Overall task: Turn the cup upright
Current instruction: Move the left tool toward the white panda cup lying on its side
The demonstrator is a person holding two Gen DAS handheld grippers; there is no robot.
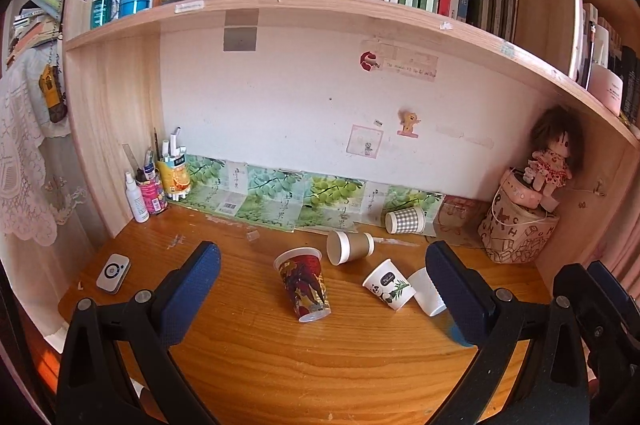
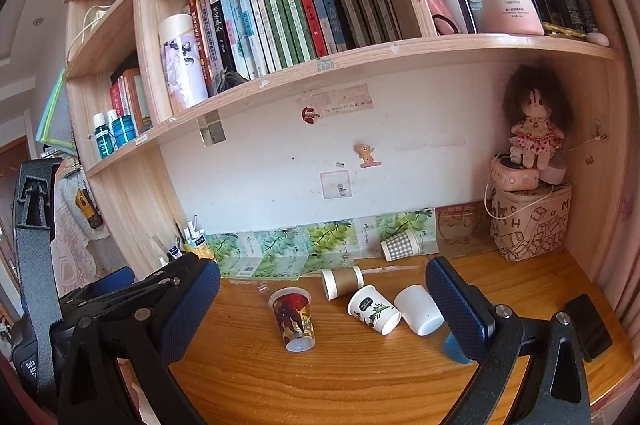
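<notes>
Five disposable cups are lying tipped over on the wooden desk (image 1: 320, 365), none of them upright yet. Nearest the cameras, a printed cup with red and yellow artwork (image 1: 306, 285) is resting on its side, its rim pointing toward the wall and its base toward the viewer. To its right a panda cup (image 1: 387, 284) is lying touching a plain white cup (image 1: 427, 292), and the white one is sitting just beside the left gripper's right finger in that view. A brown kraft cup (image 1: 349, 245) is lying a little farther back, and a grey checked cup (image 1: 405, 220) is resting against the grape-print cartons (image 1: 304, 197) along the wall.

The left gripper (image 1: 320, 281) is hovering with its jaws spread wide, framing the printed cup and holding nothing. The right gripper (image 2: 322, 299) is likewise gaping wide and empty, aimed at the same cluster.

These cups are likely very light and thin-walled, so they are apt to roll or skid when nudged and to crumple under a hard squeeze. The printed cup is possibly plastic rather than paper; the view is not settling that. A sensible hold is across the mid-wall, with the pads pressing gently, since the rim is the stiffest part but is also easy to dent. With the panda and white cups touching, taking either one is risking knocking its neighbour.
</notes>
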